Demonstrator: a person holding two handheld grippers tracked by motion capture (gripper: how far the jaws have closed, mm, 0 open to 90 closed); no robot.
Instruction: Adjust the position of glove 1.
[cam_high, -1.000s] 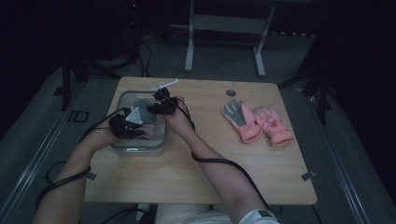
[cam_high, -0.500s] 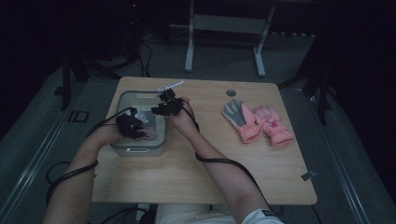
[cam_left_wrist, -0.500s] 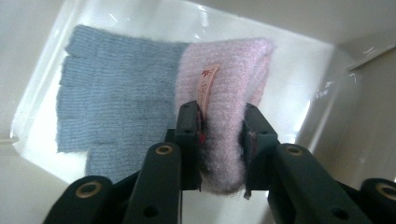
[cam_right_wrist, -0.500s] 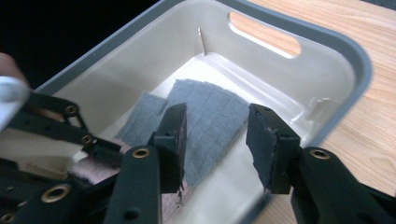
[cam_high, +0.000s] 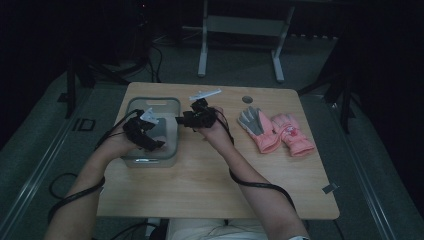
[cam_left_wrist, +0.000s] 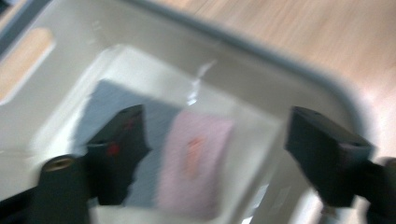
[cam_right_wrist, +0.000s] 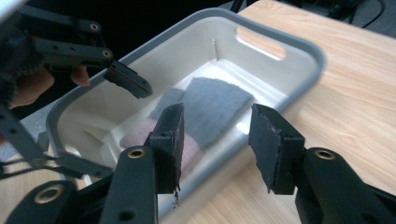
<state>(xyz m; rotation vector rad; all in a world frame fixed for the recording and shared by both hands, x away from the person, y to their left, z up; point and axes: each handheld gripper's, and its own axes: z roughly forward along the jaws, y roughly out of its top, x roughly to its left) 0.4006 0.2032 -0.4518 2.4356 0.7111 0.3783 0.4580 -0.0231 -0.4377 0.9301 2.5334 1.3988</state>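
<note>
Since the earlier frame the right gripper (cam_high: 187, 119) has drawn back out of the bin (cam_high: 170, 102) toward the table (cam_high: 200, 180), and the left gripper (cam_high: 156, 144), over the bin, has just been opening.

Left gripper view: jaws spread wide, nothing between them, above a pink-and-grey glove (cam_left_wrist: 196, 163) lying in the bin.

Right gripper view: jaws parted and empty beside the bin's rim; the glove lies on its floor.

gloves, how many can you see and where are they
3 visible. Two pink-and-grey gloves lie side by side on the table, to the right: one palm-up, one beside it. A third glove lies in the grey bin; more could be hidden beneath it.
</note>
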